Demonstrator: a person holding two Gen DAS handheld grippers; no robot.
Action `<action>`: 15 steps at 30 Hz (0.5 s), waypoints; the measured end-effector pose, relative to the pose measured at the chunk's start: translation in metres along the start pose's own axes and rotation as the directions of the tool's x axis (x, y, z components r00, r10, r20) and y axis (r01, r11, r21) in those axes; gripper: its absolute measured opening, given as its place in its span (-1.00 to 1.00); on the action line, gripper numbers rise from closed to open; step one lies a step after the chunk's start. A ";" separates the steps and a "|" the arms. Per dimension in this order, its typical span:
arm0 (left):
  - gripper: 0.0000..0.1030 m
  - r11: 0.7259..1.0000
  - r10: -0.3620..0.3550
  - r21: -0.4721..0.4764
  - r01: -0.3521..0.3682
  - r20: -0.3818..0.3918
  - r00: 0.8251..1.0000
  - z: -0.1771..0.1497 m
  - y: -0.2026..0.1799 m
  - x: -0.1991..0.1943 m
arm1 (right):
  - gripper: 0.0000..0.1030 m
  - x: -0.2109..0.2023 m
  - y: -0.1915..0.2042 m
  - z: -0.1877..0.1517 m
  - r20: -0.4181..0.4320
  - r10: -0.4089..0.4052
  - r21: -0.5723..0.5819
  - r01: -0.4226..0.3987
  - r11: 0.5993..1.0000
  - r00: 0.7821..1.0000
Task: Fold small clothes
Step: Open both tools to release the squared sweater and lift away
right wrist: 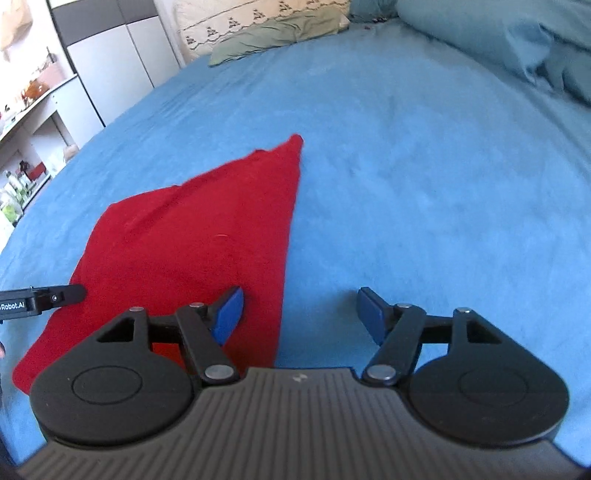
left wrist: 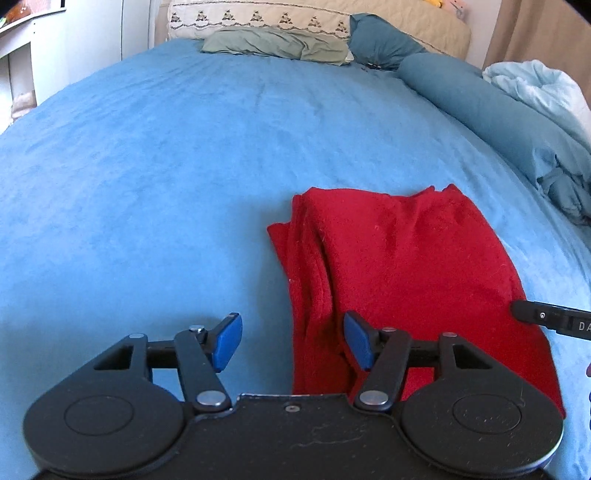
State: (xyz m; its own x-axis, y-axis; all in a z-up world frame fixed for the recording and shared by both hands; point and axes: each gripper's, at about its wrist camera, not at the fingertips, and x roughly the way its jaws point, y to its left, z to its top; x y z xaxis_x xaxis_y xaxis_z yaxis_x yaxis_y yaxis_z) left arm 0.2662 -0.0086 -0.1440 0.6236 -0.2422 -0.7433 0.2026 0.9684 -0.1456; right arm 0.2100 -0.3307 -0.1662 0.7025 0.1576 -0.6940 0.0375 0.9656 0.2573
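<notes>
Red garment is lying folded into a thick strip on the blue bedspread, well short of the pillows. Left gripper and right gripper are hovering wide apart over its near edges, gripping nothing, probably to pinch corners for another fold.

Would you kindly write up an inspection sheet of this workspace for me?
Surface: blue bedspread, smooth, slightly creased.
Job's things: red garment, folded, lying flat on the bedspread.
Clutter: green pillow, teal bolster and pale blue blanket near the head and far side.
Grippers: left tongs open over the garment's left edge; right tongs open, straddling its right edge; neither grips anything.
Cables: nothing seen.
Surroundings: white shelves with small items, wardrobe, patterned headboard cushion.
</notes>
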 end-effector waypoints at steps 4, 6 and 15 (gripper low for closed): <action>0.18 1.000 0.009 0.028 -0.010 0.028 1.000 0.008 -0.004 -0.021 | 0.63 -0.024 0.009 0.008 0.050 -0.005 -0.009 0.005 1.000 0.999; 0.19 0.999 0.014 0.039 -0.018 0.082 0.997 0.012 -0.005 -0.048 | 0.64 -0.052 0.016 0.016 0.108 0.012 -0.019 -0.010 1.000 0.994; 1.00 0.998 0.040 0.030 -0.050 0.279 0.960 0.018 -0.032 -0.207 | 1.00 -0.215 0.075 0.024 0.297 -0.081 -0.098 0.114 0.989 0.952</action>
State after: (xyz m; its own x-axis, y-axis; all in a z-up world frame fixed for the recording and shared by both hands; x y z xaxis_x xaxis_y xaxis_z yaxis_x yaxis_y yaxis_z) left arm 0.1440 0.0097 0.0264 0.8170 -0.2103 -0.5370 0.1935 0.9771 -0.0882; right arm 0.0792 -0.2973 0.0183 0.8763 0.0106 -0.4817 0.0480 0.9929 0.1092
